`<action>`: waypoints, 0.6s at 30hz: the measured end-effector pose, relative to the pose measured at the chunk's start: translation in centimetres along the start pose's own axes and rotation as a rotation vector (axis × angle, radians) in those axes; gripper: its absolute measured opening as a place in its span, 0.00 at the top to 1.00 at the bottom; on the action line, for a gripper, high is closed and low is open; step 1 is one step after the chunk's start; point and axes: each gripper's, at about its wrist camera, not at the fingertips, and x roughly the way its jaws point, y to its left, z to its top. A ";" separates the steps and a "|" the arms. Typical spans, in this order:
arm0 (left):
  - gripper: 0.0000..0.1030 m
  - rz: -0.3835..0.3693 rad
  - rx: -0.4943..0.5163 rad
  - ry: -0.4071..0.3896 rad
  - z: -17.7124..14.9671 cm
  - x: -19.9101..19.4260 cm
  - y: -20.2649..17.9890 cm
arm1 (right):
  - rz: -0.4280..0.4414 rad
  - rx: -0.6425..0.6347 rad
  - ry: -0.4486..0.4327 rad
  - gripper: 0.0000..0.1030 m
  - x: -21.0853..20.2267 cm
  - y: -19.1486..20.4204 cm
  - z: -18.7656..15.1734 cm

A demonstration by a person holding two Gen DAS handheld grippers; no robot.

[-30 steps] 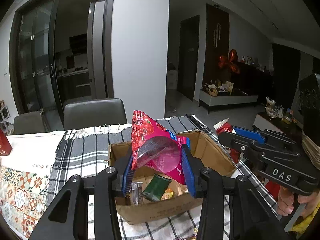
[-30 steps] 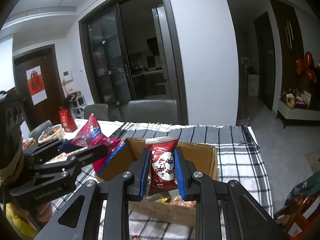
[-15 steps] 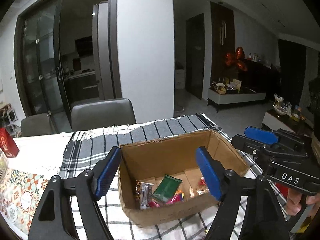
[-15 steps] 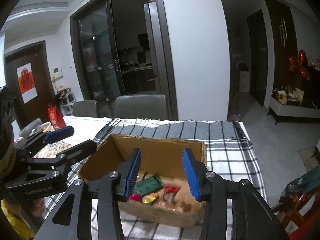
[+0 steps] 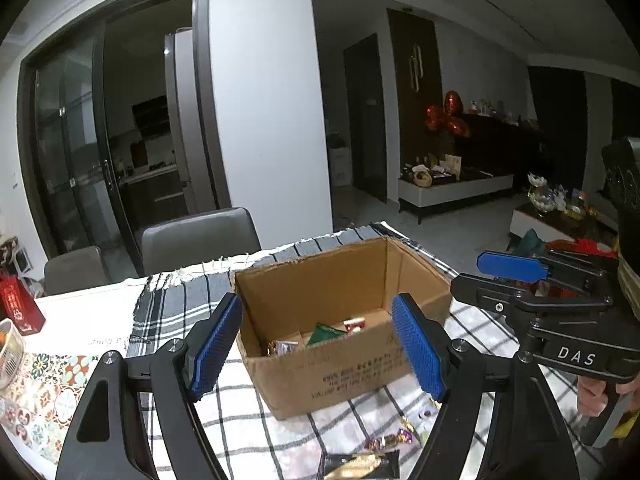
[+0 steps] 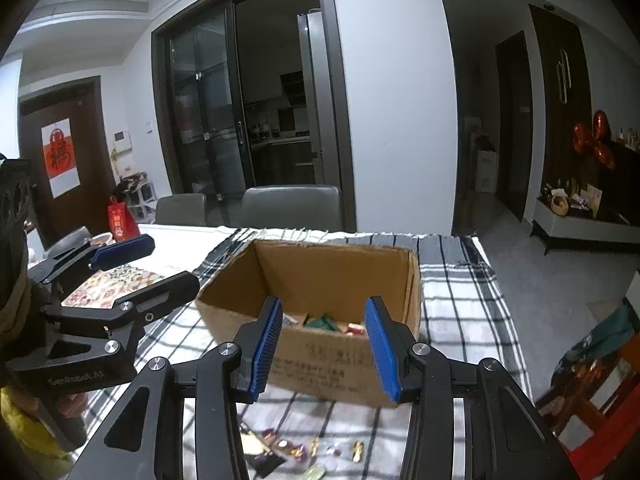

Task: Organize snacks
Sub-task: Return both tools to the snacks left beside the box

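Observation:
An open cardboard box [image 5: 348,368] [image 6: 332,364] stands on the checked cloth. A green packet [image 5: 326,334] [image 6: 322,322], a red one [image 5: 354,324] [image 6: 354,328] and other snacks lie in its bottom. My left gripper [image 5: 316,308] is open in front of the box's near wall, with nothing between its blue pads. My right gripper [image 6: 324,304] is also open and empty, just short of the same wall. Each gripper shows in the other's view: the right gripper [image 5: 492,276] at the right, the left gripper [image 6: 160,264] at the left. Loose wrapped candies [image 5: 390,440] [image 6: 296,450] lie below the grippers.
A black-and-white checked cloth [image 6: 460,312] covers this end of the table; a patterned mat [image 5: 44,384] lies to the left. A red gift bag [image 5: 18,306], a bowl [image 5: 10,352] and grey chairs [image 5: 200,236] are beyond. The table's right edge drops to the floor.
A second ago the left gripper held a pink packet and the right a red packet above the box. Both jaws opened, the packets are gone from them, and both grippers drew back from the box.

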 end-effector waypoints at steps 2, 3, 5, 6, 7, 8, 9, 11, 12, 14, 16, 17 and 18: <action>0.25 -0.009 0.002 0.004 -0.5 -0.5 -0.1 | 0.003 0.004 0.004 0.57 -0.4 0.2 -0.4; 0.25 -0.013 0.004 0.007 -0.7 -0.7 -0.2 | 0.005 0.008 0.008 0.57 -0.6 0.3 -0.8; 0.25 -0.021 0.008 0.011 -1.3 -1.1 -0.2 | -0.001 0.014 0.016 0.57 -0.8 0.5 -1.4; 0.25 -0.023 0.010 0.015 -1.7 -1.2 -0.2 | -0.004 0.018 0.019 0.57 -1.0 0.5 -1.7; 0.25 -0.026 0.009 0.018 -1.9 -1.3 -0.3 | -0.007 0.022 0.022 0.57 -1.1 0.5 -1.9; 0.25 -0.032 0.009 0.024 -2.2 -1.4 -0.3 | -0.011 0.027 0.027 0.57 -1.2 0.6 -2.3; 0.25 -0.039 0.010 0.032 -2.6 -1.4 -0.4 | -0.014 0.031 0.037 0.57 -1.2 0.6 -2.8; 0.25 -0.045 0.014 0.046 -3.3 -1.4 -0.5 | -0.016 0.038 0.054 0.57 -1.2 0.7 -3.6; 0.25 -0.051 0.018 0.054 -3.6 -1.4 -0.6 | -0.018 0.041 0.061 0.57 -1.1 0.8 -3.9; 0.25 -0.061 0.025 0.071 -4.4 -1.3 -0.9 | -0.018 0.048 0.079 0.57 -1.1 0.8 -4.8; 0.25 -0.072 0.029 0.087 -5.0 -1.2 -1.2 | -0.019 0.061 0.098 0.57 -1.0 0.9 -5.6; 0.25 -0.075 0.031 0.096 -5.3 -1.0 -1.3 | -0.019 0.063 0.106 0.57 -0.9 0.9 -6.0; 0.25 -0.080 0.036 0.108 -5.8 -0.8 -1.4 | -0.021 0.066 0.119 0.57 -0.8 0.9 -6.5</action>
